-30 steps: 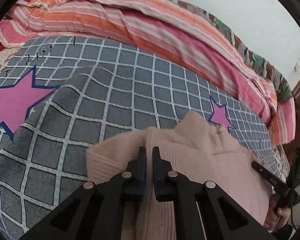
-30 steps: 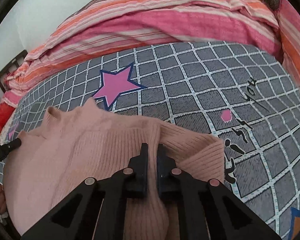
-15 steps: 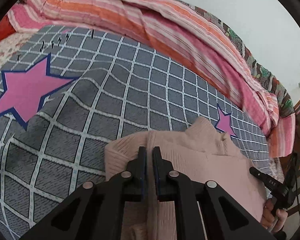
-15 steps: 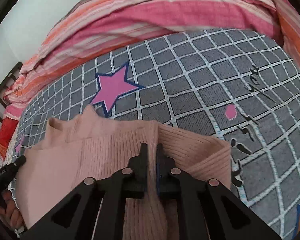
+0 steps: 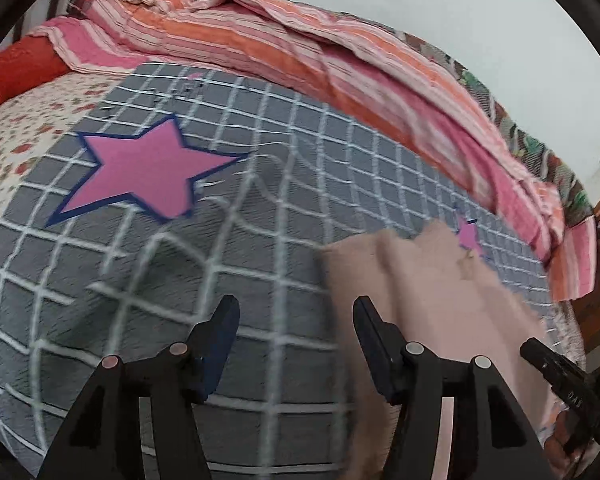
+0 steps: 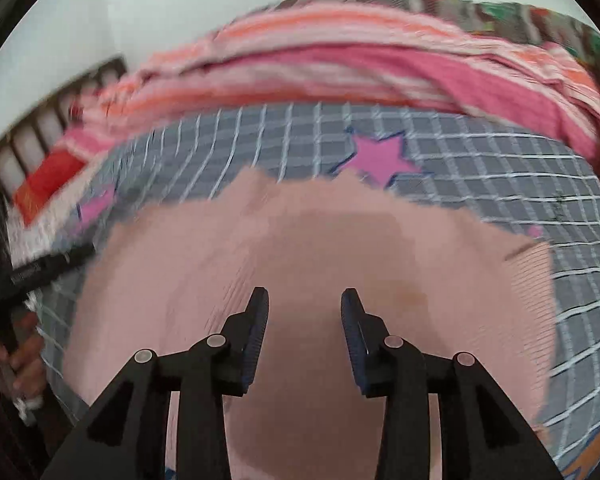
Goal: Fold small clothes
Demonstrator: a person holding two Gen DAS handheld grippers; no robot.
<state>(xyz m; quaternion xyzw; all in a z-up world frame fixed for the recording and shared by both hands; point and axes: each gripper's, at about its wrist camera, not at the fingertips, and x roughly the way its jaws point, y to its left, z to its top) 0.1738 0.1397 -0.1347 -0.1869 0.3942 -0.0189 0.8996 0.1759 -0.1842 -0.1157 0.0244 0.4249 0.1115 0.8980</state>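
Observation:
A pale pink knitted sweater (image 6: 308, 248) lies on the grey checked bedspread (image 5: 148, 280). In the left wrist view the sweater (image 5: 428, 280) lies to the right. My left gripper (image 5: 294, 308) is open and empty above the bedspread, just left of the sweater's edge. My right gripper (image 6: 304, 300) is open and empty above the middle of the sweater. The right gripper's body (image 5: 560, 384) shows at the right edge of the left wrist view. The left gripper's body (image 6: 44, 268) shows at the left of the right wrist view.
A striped pink and orange quilt (image 5: 340, 60) is bunched along the far side of the bed. A red pillow (image 5: 16, 72) and a floral sheet (image 5: 16, 128) lie at the far left. Pink stars (image 5: 140, 168) mark the bedspread. A headboard (image 6: 40, 136) stands at the left.
Both grippers were shut on the sweater and have opened and let it go. The left gripper has swung left off the sweater. The right one has lifted back.

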